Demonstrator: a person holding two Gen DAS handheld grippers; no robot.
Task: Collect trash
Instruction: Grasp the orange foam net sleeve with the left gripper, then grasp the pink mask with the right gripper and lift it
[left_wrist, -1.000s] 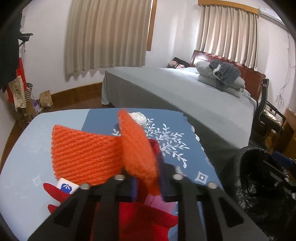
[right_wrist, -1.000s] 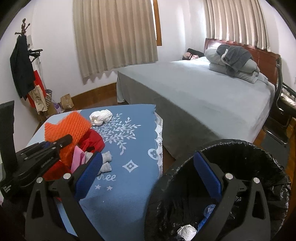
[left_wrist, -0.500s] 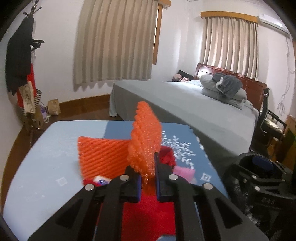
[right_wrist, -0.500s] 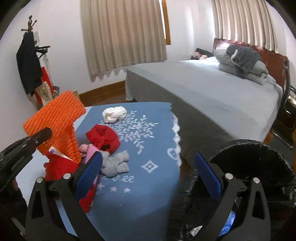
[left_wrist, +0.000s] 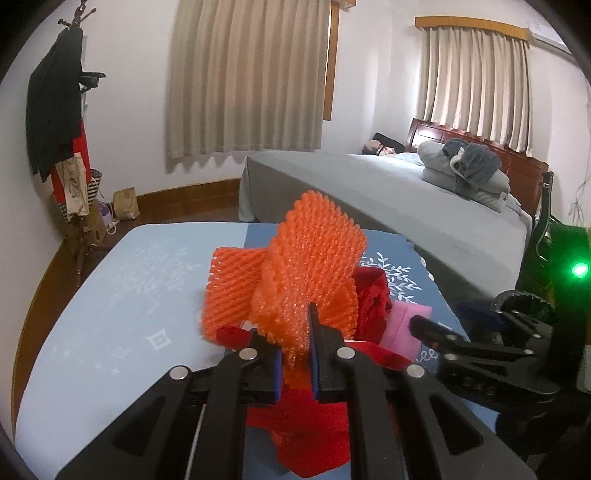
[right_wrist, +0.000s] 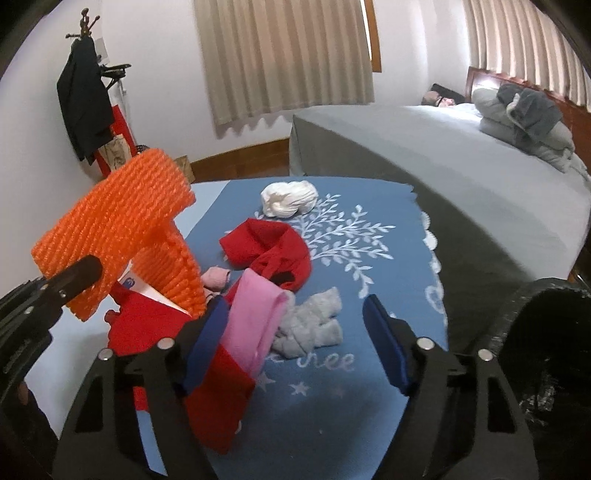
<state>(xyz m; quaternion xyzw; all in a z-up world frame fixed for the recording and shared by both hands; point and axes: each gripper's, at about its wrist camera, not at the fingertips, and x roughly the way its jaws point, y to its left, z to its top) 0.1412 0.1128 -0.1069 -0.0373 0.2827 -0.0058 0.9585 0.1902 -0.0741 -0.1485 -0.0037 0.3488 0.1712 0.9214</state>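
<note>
Left hand-held gripper (left_wrist: 294, 354): you clench the orange foam net (left_wrist: 310, 273), lifted off the counter (right_wrist: 332, 387) | Right hand-held gripper (right_wrist: 295, 339): unclenched, jaws just narrowing, now left of the trash bin (right_wrist: 546, 354), over the grey sock (right_wrist: 314, 325) | next: bin the net

Left gripper (left_wrist: 294, 356) tilted downward, jaws clamped tight on orange foam net (left_wrist: 314, 280) that sticks up between them; right gripper (right_wrist: 295, 332) to its right, also angled down, jaws just been closing, nothing gripped.

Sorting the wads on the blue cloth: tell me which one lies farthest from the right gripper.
The white wad, alone on the leaf print; the grey wad lies close before the right gripper.
</note>
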